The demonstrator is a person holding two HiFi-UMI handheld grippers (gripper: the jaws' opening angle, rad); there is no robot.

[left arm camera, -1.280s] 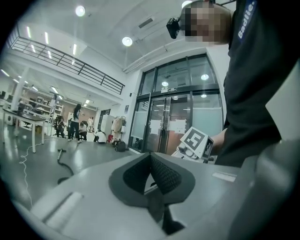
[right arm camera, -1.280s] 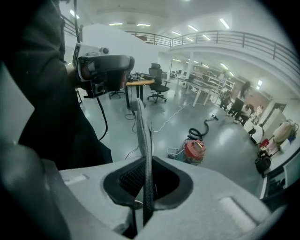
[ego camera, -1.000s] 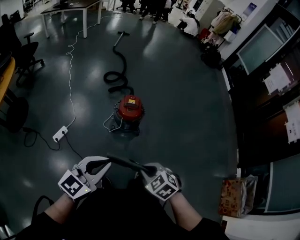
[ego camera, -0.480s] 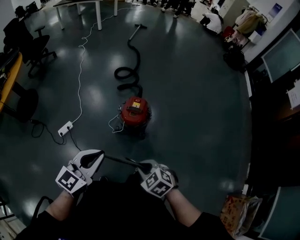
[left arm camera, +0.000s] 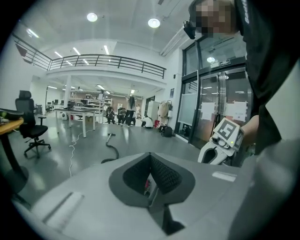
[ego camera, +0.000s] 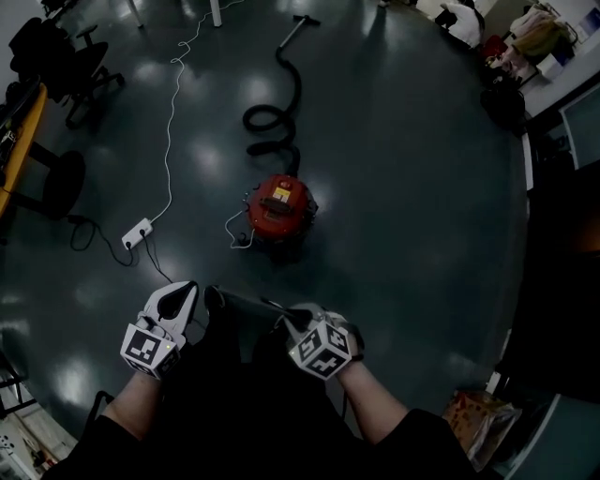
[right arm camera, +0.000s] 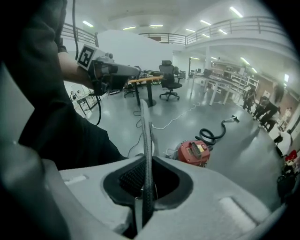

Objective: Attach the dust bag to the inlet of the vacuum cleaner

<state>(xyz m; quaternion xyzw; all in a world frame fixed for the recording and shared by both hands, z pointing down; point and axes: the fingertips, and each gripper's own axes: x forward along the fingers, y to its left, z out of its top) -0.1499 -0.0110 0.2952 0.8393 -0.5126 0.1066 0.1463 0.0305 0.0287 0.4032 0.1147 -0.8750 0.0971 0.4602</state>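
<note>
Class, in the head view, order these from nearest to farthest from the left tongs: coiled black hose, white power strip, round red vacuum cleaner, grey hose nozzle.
From the left tongs:
1. White power strip, just ahead, leftward.
2. Round red vacuum cleaner, ahead to the right.
3. Coiled black hose, beyond the vacuum.
4. Grey hose nozzle, at the top edge.

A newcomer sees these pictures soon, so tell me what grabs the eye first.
The red vacuum cleaner stands mid-floor, its black hose snaking away behind it. Nearer the camera, the right gripper is shut on the edge of a dark dust bag, with the shut left gripper at its other end.
</note>
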